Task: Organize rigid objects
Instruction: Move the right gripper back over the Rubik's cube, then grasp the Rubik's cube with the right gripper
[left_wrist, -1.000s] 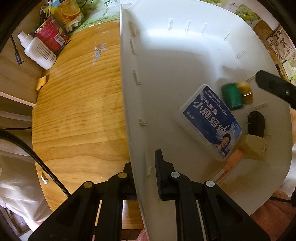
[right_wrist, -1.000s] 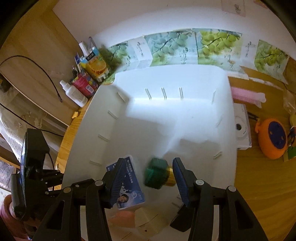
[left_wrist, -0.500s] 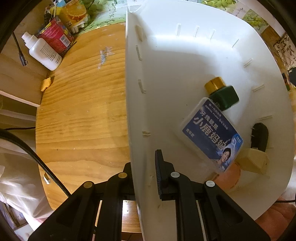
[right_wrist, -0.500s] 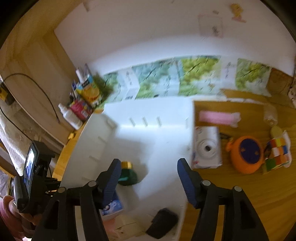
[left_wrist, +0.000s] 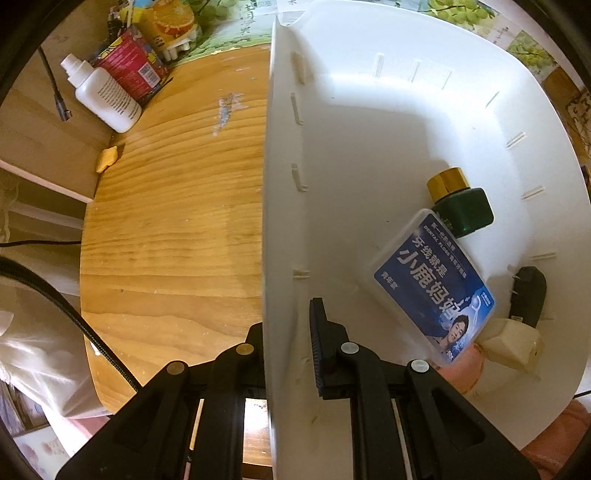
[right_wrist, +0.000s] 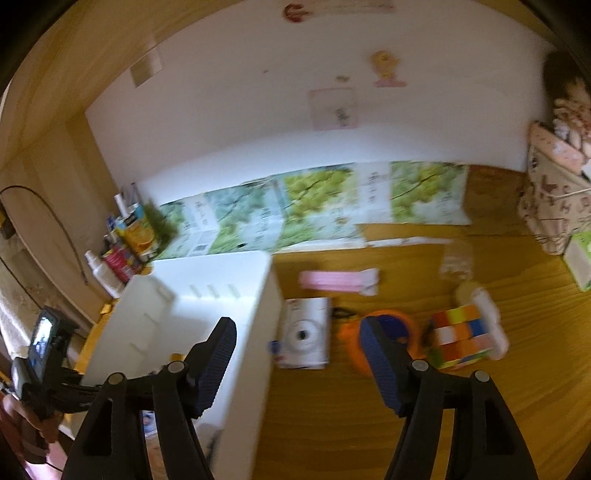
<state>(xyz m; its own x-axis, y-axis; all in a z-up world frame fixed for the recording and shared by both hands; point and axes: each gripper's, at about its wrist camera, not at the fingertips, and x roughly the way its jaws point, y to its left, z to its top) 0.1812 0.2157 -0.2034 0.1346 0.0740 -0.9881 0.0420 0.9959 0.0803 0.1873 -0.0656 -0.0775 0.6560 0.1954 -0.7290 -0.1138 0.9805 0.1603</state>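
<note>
My left gripper is shut on the near wall of the white bin, one finger inside and one outside. In the bin lie a green bottle with a gold cap, a blue floss box, a black plug, a beige block and an orange item. My right gripper is open and empty, raised above the table right of the bin. Below it stand a white instant camera, an orange round object and a colour cube.
A white bottle, a red packet and a juice carton stand at the table's back left. A pink pack lies behind the camera. A patterned bag and a green box stand far right.
My right gripper let go of the green bottle in the bin, opened, rose and swung right over the table. The bottle came to rest against the floss box. My left gripper kept hold of the bin wall.
</note>
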